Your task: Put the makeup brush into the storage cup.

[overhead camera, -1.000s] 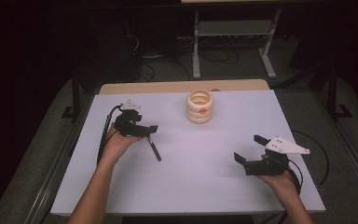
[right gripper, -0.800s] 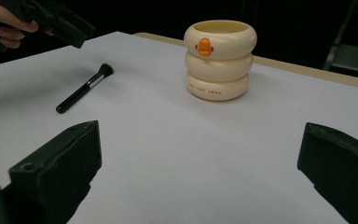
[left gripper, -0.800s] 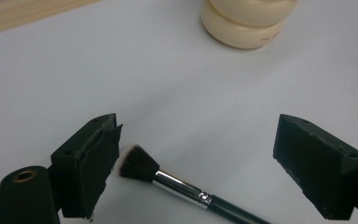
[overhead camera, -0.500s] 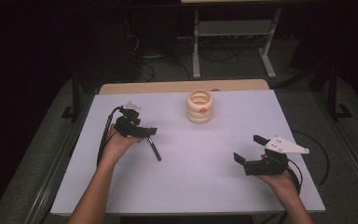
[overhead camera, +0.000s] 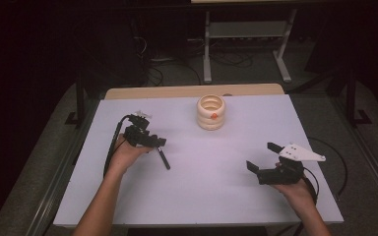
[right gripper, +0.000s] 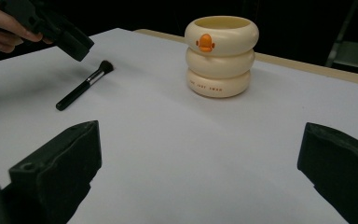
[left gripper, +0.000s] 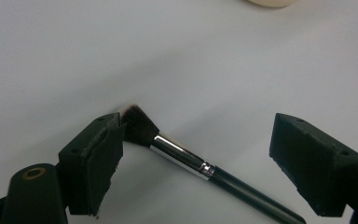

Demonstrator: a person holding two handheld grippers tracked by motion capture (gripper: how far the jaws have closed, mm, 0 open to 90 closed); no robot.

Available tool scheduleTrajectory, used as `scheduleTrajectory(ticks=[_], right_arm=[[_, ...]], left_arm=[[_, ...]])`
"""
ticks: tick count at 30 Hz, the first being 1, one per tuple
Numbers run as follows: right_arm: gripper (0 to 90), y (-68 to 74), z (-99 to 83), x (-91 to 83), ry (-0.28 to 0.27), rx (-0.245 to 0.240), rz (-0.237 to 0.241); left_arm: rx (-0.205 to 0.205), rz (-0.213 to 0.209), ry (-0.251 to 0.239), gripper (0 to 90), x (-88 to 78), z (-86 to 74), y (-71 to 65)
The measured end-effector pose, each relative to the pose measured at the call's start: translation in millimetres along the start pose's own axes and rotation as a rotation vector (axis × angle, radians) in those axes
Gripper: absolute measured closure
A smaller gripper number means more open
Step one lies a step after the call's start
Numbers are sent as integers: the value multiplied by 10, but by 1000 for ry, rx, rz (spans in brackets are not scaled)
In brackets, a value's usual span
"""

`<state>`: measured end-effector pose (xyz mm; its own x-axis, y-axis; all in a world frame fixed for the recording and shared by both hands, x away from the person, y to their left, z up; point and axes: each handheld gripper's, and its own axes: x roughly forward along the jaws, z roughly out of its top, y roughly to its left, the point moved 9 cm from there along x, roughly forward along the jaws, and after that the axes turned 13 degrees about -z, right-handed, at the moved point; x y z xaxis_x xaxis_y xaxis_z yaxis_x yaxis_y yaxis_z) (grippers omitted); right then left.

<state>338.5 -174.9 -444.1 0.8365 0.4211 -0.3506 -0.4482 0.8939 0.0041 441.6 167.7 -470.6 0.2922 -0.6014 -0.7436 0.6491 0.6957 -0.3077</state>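
Note:
A black make-up brush (overhead camera: pixel 163 158) with a silver ferrule lies flat on the white table. My left gripper (overhead camera: pixel 152 142) hovers over its bristle end, tilted down. In the left gripper view the brush (left gripper: pixel 179 156) lies across the gap of my left gripper (left gripper: pixel 203 128). Its dark bristles sit against the left pad, and the right pad stands well clear. These jaws have just been closing a little, and the brush is not pinched. My right gripper (overhead camera: pixel 263 156) rests open near the front right, nothing between its jaws. A cream ringed cup (overhead camera: pixel 211 112) with an orange duck bill stands upright at the back centre.
The white table (overhead camera: pixel 216 196) has a wooden strip along its far edge. In the right gripper view the cup (right gripper: pixel 221 56) stands ahead and the brush (right gripper: pixel 85 85) lies to its left under the left gripper (right gripper: pixel 70 39). Dark floor, cables and a metal stand lie beyond.
The left gripper has settled slightly lower over the brush's bristle end. The right hand and the cup have stayed put.

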Motion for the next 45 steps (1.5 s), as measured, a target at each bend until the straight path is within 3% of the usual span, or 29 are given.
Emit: scheduleTrajectory(ticks=[23,25,32,35,45], right_arm=[[0,-3,-15,14,12,-3,-3],[0,-5,-15,15,12,-2,-2],[0,-5,-13,11,11,1,-3],[0,-6,-14,12,12,1,-3],[0,-10,-11,11,10,3,-4]], left_arm=[[-31,33,132,225,198,-160,12],[-45,30,121,228,237,-162,-9],[-33,37,162,237,242,-203,2],[-48,36,156,246,258,-209,-2],[-44,43,182,295,252,-234,11]])
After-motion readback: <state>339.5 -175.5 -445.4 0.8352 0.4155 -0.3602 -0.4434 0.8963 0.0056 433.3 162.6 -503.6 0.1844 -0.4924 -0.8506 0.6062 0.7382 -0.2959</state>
